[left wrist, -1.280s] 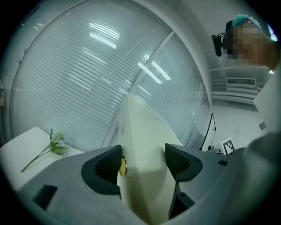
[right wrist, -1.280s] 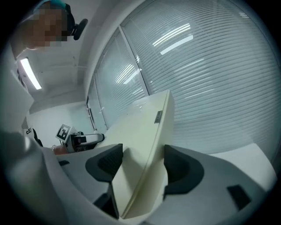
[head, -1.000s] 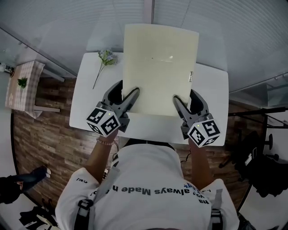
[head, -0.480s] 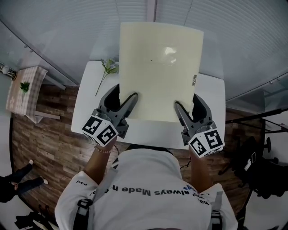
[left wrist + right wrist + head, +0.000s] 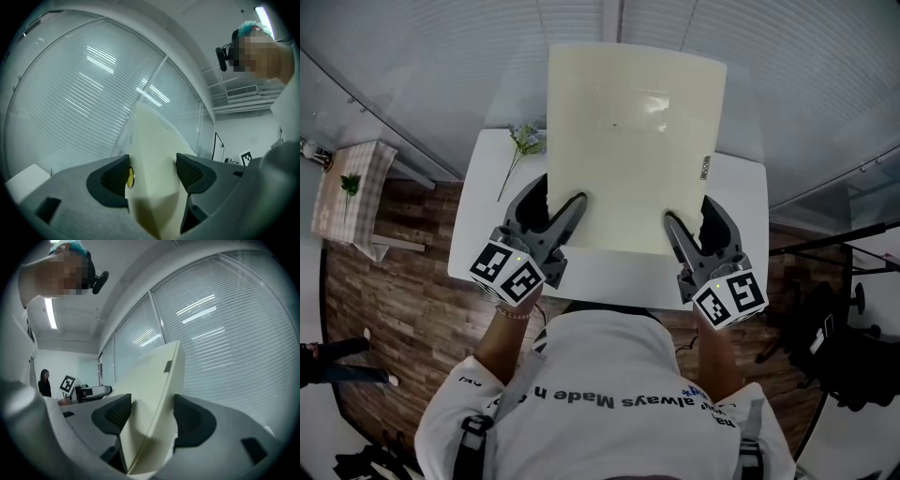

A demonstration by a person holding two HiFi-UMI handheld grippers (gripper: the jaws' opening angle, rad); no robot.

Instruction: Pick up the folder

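Raised higher above white table: folder, cream, smooth, flat rectangle; near edge clamped by left tool and right tool.

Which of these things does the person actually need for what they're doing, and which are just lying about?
In use:
- folder
- left gripper and right gripper, both clamped on its near edge

Lying about:
- flower sprig on the white table
- small checked side table
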